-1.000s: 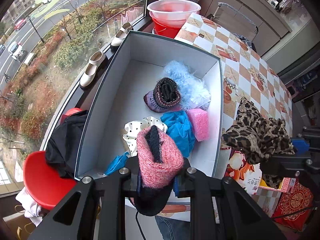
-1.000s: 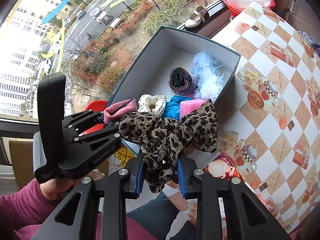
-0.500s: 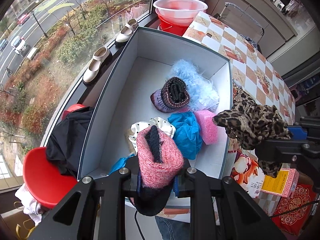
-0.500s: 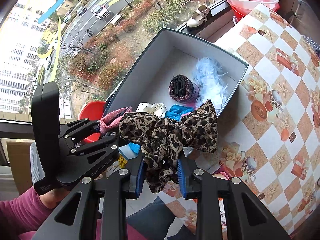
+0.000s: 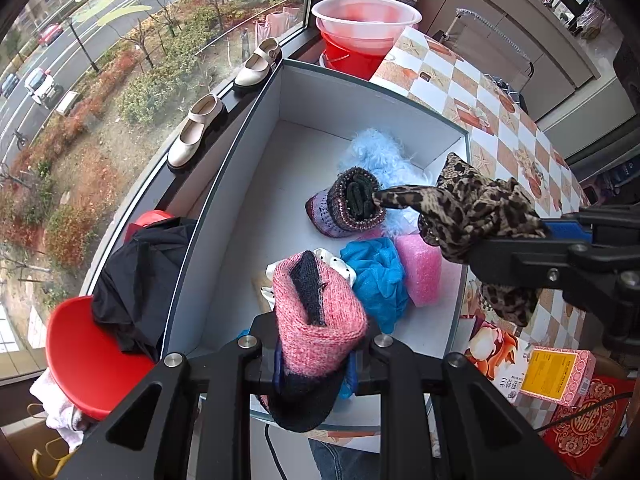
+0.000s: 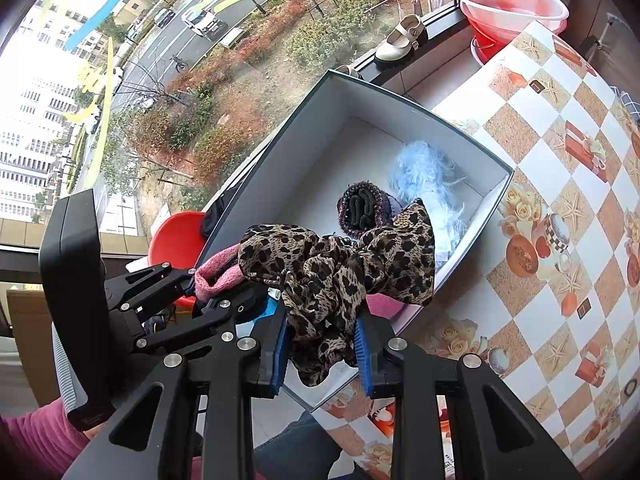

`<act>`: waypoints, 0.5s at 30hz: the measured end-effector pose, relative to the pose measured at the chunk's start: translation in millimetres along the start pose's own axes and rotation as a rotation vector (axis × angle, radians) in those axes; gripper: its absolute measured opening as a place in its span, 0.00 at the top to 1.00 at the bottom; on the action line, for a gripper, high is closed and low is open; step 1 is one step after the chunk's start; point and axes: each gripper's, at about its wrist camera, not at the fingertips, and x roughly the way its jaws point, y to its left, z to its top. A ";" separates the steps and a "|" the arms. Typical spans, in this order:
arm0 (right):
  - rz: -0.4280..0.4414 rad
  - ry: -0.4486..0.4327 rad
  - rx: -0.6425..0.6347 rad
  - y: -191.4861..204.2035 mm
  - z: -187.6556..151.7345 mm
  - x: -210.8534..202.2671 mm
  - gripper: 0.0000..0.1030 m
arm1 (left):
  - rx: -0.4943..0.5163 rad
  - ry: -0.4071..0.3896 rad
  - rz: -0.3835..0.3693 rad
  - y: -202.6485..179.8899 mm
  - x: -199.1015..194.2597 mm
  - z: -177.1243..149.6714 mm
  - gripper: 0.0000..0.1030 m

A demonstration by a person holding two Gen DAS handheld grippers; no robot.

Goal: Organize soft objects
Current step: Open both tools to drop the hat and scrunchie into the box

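Note:
My left gripper (image 5: pixel 316 364) is shut on a pink and black knitted sock (image 5: pixel 316 316) above the near end of the open grey box (image 5: pixel 224 184). My right gripper (image 6: pixel 322 354) is shut on a leopard-print fabric piece (image 6: pixel 340 268), held over the box's right wall; the same fabric (image 5: pixel 472 208) shows in the left wrist view. Inside the box lie a light blue fluffy item (image 5: pixel 384 156), a rolled purple knit piece (image 5: pixel 348 204), a blue cloth (image 5: pixel 376 276), a pink sponge (image 5: pixel 420 268) and a white dotted scrunchie (image 5: pixel 340 264).
The box stands at the edge of a table with a checked cloth (image 6: pixel 560 208). Red basins (image 5: pixel 360 40) sit at the far end, two beige shoes (image 5: pixel 196 132) on the window ledge. A red stool with black clothing (image 5: pixel 132 280) stands to the left. Printed cartons (image 5: pixel 556 372) lie right.
My right gripper has carried the leopard-print fabric leftward, from beside the box to over its right wall. The left gripper and its sock have stayed put.

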 end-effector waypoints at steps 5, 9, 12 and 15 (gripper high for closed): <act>0.001 0.000 0.010 -1.4 6.2 4.9 0.72 | 0.000 0.005 0.000 1.5 0.1 0.5 0.76; -0.007 0.002 0.011 -2.4 9.8 8.7 0.72 | -0.001 0.016 0.007 2.4 4.9 2.1 0.76; -0.015 0.000 0.016 -3.0 13.8 11.0 0.72 | -0.007 0.006 0.034 1.5 6.3 2.3 0.64; -0.015 -0.002 0.030 -4.3 16.0 9.3 0.53 | 0.010 -0.054 0.140 -3.3 -2.1 2.8 0.25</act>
